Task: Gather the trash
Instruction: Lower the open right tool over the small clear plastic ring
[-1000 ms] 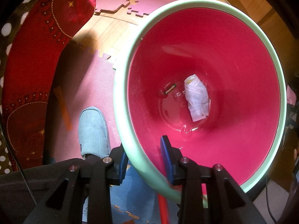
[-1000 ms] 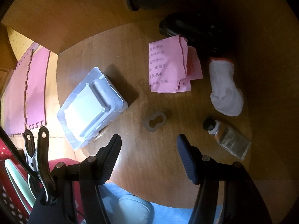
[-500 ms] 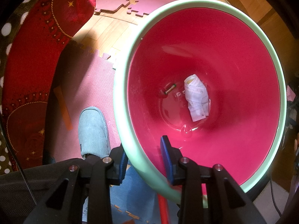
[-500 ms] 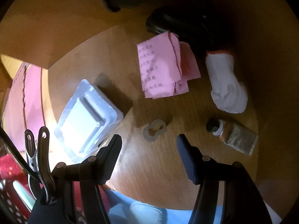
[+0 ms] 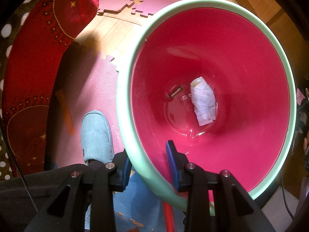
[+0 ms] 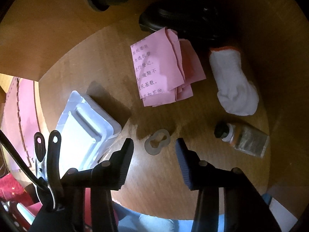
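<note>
2 grippers: left (image 5: 147, 166) pinches the bin (image 5: 125, 89) rim; right (image 6: 154, 150), fingers wide and empty, should straddle the ring (image 6: 157, 144), then close gently.

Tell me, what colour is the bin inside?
Bright pinkish red inside the bin; clearest in the left wrist view.

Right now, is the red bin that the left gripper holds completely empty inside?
No, a crumpled white paper and a small battery lie at the bottom of the bin, whose rim the left gripper clamps.
</note>
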Demonstrator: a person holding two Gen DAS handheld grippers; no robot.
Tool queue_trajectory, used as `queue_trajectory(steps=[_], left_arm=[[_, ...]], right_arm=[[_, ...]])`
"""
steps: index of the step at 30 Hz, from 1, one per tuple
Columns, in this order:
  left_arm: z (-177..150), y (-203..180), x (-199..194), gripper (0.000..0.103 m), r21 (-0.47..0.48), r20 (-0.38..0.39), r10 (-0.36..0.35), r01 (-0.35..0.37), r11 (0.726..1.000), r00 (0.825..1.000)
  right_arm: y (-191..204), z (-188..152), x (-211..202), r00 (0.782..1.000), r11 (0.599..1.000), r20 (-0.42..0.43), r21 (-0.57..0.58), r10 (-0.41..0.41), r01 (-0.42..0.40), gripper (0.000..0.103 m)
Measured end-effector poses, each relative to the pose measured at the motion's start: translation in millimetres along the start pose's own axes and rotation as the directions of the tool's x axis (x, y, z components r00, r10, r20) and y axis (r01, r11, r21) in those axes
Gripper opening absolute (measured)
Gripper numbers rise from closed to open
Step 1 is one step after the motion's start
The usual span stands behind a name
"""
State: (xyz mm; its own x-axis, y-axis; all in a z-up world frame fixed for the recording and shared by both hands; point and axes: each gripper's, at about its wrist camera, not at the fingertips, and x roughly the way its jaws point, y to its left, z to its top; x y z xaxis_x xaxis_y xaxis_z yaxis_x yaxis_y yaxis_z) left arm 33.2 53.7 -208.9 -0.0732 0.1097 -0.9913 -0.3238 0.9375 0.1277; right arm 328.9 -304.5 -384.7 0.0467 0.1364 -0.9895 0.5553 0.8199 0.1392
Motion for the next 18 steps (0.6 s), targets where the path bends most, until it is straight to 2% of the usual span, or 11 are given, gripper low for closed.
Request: queue_trajectory(steps=[18], left_arm=[[0.2, 1.9, 1.4, 0.034, 0.0, -0.003, 0.0, 0.0, 1.0, 1.0]], right_arm=[[3.5, 10.4, 19.0, 1.0, 1.0, 0.0, 0.025, -0.014, 0.014, 0.036]])
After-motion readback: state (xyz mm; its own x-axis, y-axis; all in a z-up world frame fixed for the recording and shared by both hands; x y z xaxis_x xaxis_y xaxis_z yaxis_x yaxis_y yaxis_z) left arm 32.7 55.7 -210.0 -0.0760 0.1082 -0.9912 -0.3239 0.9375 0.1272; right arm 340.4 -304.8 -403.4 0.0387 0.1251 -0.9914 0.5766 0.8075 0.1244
